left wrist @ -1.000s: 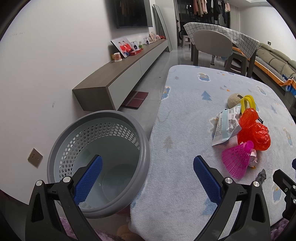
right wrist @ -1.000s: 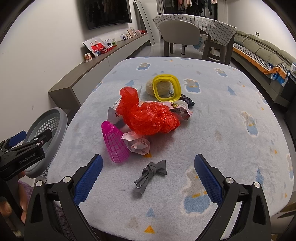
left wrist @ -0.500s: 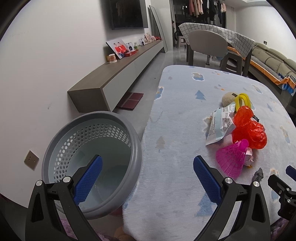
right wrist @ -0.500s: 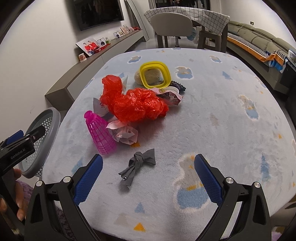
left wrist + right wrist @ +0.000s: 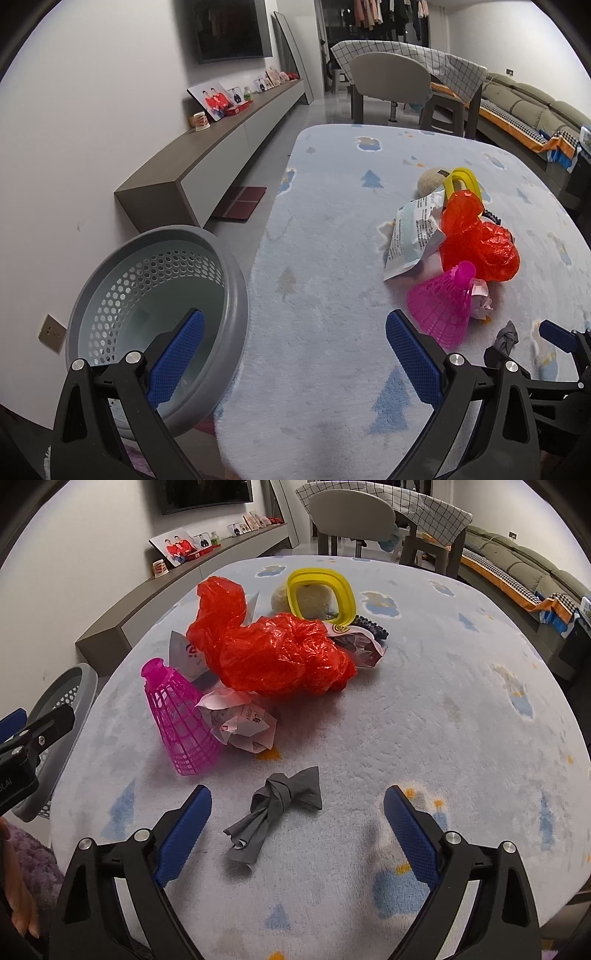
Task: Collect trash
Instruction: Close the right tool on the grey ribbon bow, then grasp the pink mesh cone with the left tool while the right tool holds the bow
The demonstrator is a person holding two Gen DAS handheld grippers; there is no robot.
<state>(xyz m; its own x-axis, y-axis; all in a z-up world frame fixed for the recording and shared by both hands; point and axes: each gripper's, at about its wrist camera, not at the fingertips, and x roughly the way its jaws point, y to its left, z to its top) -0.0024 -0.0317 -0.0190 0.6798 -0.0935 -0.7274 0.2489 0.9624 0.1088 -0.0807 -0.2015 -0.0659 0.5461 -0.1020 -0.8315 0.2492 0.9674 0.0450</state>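
Both claws are being held wide open with nothing in them. Right claw [image 5: 297, 812] is being hovered low over the fluffy pale-blue surface [image 5: 461, 709], and the knotted grey scrap of fabric [image 5: 275, 808] is sitting right between its blue pads, not touched yet as far as can be told. Left claw [image 5: 291, 350] is being pointed at the near edge of the surface, with one pad lined up over the round grey perforated plastic basket [image 5: 236, 295] that's standing on the floor just beside the surface.

Progress-wise, pretty much nothing is being shown as done. What can be seen of the basket's inside looks bare, though the very bottom is partly hidden by the pad. Everything is still piled up on the surface: the crumpled red plastic bag [image 5: 273, 653], the pink mesh shuttlecock-shaped cone [image 5: 181, 720], the scrunched pinkish-white paper wrapper [image 5: 240, 723] touching it, the white-and-teal printed packet [image 5: 410, 236], the yellow plastic ring lid [image 5: 321, 594] leaning on a beige fuzzy ball [image 5: 280, 598], plus a small dark wrapper behind the bag.

So the whole collection is being treated as still ahead, and the grey scrap is probably being lined up as the first pick.
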